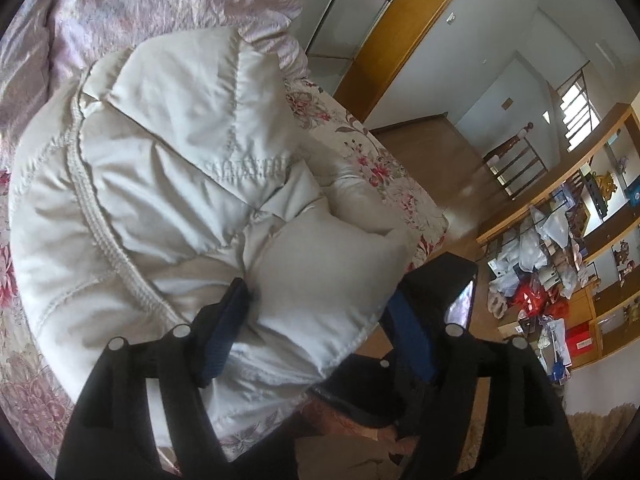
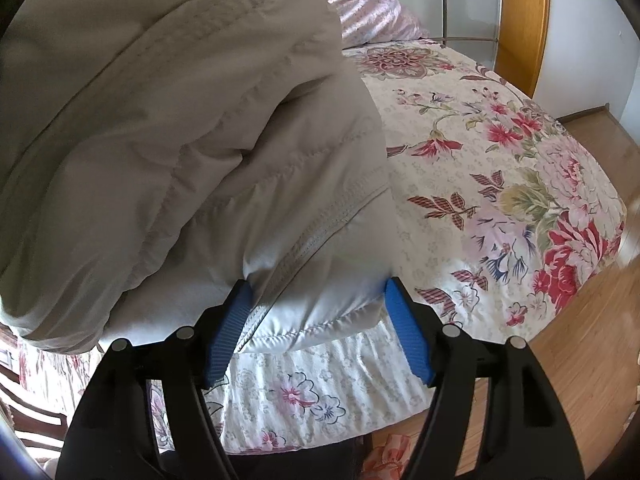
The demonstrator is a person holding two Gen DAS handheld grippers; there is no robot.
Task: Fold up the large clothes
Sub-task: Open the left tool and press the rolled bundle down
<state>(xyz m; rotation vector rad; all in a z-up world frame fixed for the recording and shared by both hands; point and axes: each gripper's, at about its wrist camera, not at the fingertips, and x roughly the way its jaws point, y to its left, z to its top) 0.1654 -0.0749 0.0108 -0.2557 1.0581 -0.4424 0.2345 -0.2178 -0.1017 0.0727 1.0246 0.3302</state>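
A cream puffy quilted jacket (image 1: 160, 168) lies bunched on a floral bedspread (image 1: 352, 148). In the left wrist view my left gripper (image 1: 320, 296) has its jaws wide apart around a padded corner of the jacket near the bed's edge; the blue pads (image 1: 228, 328) touch the fabric on the left side only. In the right wrist view the jacket (image 2: 180, 140) fills the left half, partly folded over itself. My right gripper (image 2: 316, 292) is open, its blue pads (image 2: 408, 336) on either side of the jacket's lower hem without pinching it.
A pink crinkled quilt (image 1: 120, 4) lies at the head of the bed. A wooden floor (image 2: 592, 360) runs beside the bed. Wooden shelves (image 1: 580, 240) with clutter and bags stand across the room. A wardrobe with a wooden frame (image 1: 400, 32) is behind the bed.
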